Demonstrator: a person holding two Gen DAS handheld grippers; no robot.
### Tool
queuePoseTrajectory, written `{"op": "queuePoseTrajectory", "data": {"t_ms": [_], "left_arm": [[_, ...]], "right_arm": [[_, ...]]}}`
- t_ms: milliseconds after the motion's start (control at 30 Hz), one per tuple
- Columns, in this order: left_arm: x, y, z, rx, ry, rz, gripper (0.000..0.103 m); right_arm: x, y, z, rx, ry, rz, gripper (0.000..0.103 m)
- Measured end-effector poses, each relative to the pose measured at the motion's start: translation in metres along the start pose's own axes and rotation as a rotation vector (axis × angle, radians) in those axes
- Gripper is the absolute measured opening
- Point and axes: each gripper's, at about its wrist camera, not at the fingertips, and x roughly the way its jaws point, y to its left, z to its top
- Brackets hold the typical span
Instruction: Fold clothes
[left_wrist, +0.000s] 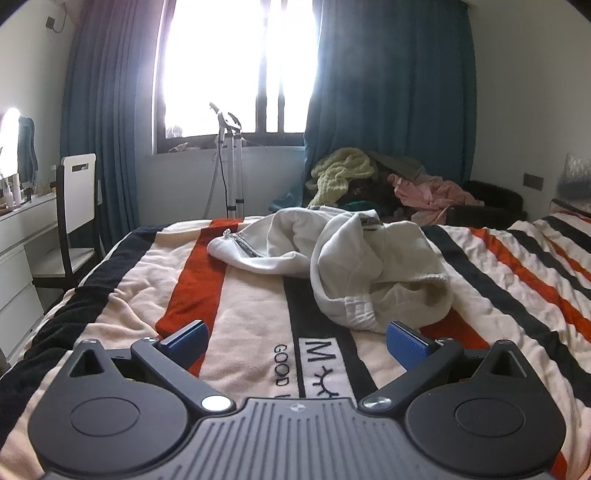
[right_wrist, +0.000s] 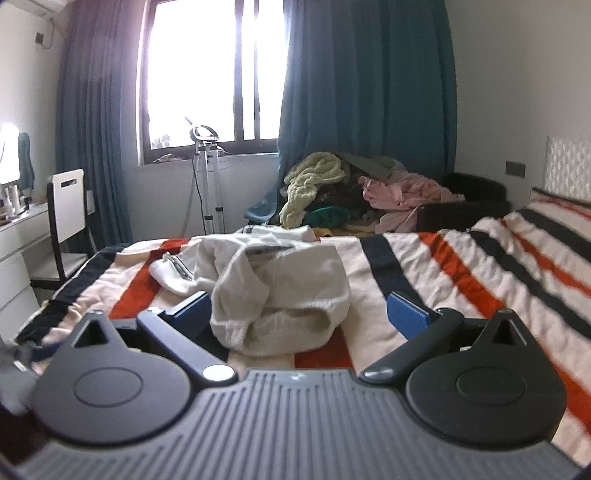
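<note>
A crumpled cream-white zip garment (left_wrist: 343, 254) lies in a heap on the striped bedspread (left_wrist: 251, 295). My left gripper (left_wrist: 297, 341) hovers low over the blanket, open, with only blanket between its blue pads; the garment's ribbed cuff lies just ahead of the right pad (left_wrist: 404, 345). In the right wrist view the same garment (right_wrist: 273, 284) lies straight ahead. My right gripper (right_wrist: 299, 315) is open, and the garment's near cuff sits between its spread pads, not clamped.
A pile of other clothes (left_wrist: 373, 177) sits beyond the far edge of the bed. A white chair (left_wrist: 74, 218) and a dresser (left_wrist: 14, 251) stand at the left. A garment steamer stand (left_wrist: 231, 166) is under the window. Striped blanket stretches to the right (right_wrist: 498, 266).
</note>
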Motion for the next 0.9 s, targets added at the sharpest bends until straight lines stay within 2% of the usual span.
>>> {"op": "queuePoseTrajectory", "data": {"t_ms": [133, 233, 333, 433, 500, 600, 667, 733, 900], "left_arm": [[0.004, 0.000, 0.000, -0.008, 0.010, 0.000, 0.103], [0.010, 0.000, 0.000, -0.009, 0.026, 0.003, 0.103], [0.015, -0.001, -0.001, -0.014, 0.039, -0.003, 0.103], [0.017, -0.001, -0.002, -0.015, 0.043, -0.014, 0.103], [0.018, -0.002, -0.002, -0.014, 0.044, -0.016, 0.103], [0.026, -0.009, -0.003, 0.020, 0.037, -0.019, 0.103], [0.033, -0.016, -0.003, 0.057, 0.030, -0.021, 0.103], [0.041, -0.023, -0.004, 0.094, 0.022, -0.023, 0.103], [0.059, -0.041, -0.005, 0.186, 0.003, -0.028, 0.103]], "right_arm": [[-0.026, 0.014, 0.053, -0.040, 0.042, -0.055, 0.103], [-0.053, 0.014, 0.069, -0.004, -0.019, 0.026, 0.103], [-0.053, 0.009, 0.081, 0.040, 0.052, 0.124, 0.103], [-0.054, 0.008, 0.091, 0.048, 0.043, 0.116, 0.103], [-0.049, 0.009, 0.092, 0.042, 0.049, 0.084, 0.103], [-0.030, 0.007, 0.090, 0.101, 0.158, 0.182, 0.103], [-0.018, 0.004, 0.091, 0.110, 0.171, 0.196, 0.103], [-0.003, 0.005, 0.085, 0.079, 0.157, 0.138, 0.103], [0.035, -0.013, 0.049, 0.086, 0.111, 0.073, 0.103]]}}
